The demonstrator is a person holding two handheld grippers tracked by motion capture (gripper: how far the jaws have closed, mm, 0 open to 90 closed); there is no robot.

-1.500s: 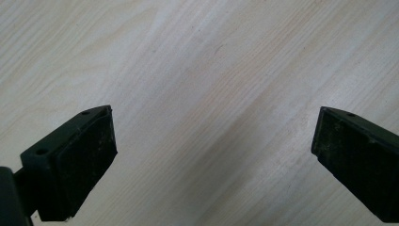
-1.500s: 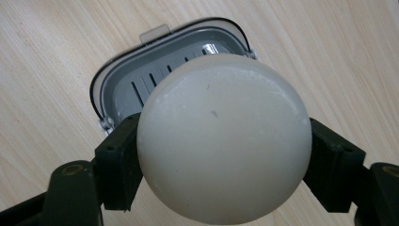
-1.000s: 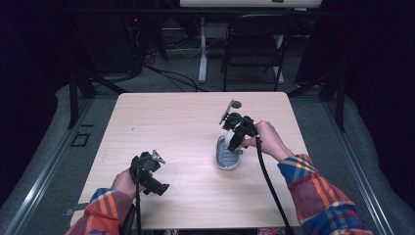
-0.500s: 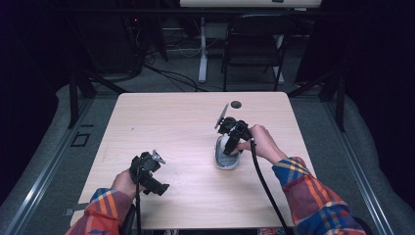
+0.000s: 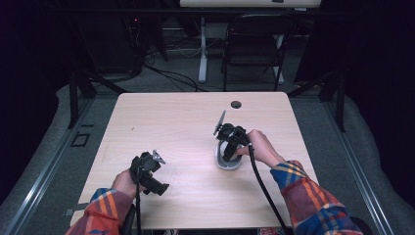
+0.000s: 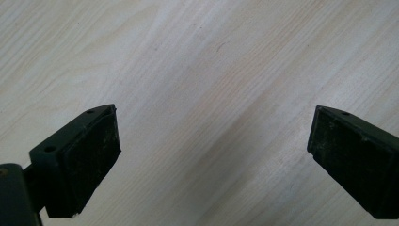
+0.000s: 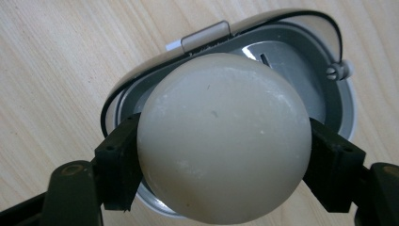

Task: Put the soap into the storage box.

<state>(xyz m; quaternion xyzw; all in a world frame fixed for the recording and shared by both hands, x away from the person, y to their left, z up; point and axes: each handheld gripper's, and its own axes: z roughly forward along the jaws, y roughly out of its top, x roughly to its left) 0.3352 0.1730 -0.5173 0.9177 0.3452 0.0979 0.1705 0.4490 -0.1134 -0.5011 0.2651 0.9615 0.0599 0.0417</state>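
So the thing I'm working with is a pale, cream-coloured egg (image 7: 223, 136), smooth and round, and my right gripper (image 7: 223, 155) has it pinched on both sides, the black pads pressed flat against its flanks. It's hanging right over a small grey oval container (image 7: 336, 106) that sits on the wooden table (image 5: 171, 122), roughly middle-right of the tabletop. From the right gripper view I can see into the container: dark grey inner wall, a shiny metal bottom with a slot in it, a little screw-like knob on the rim at one side and a small tab at the far edge. Whether the egg already touches the inside I can't tell, it blocks most of the opening. In the high view the right gripper (image 5: 230, 147) sits directly on top of the container (image 5: 227, 164), hand just behind it. Compared with a second ago, that hand has come down and a bit toward me: back then the gripper was higher, up beside the container's far end, and now it's right over it. My left gripper (image 5: 149, 171) hasn't budged, parked near the front-left of the table, well apart from everything, jaws spread wide with just bare wood between the pads (image 6: 89, 160).
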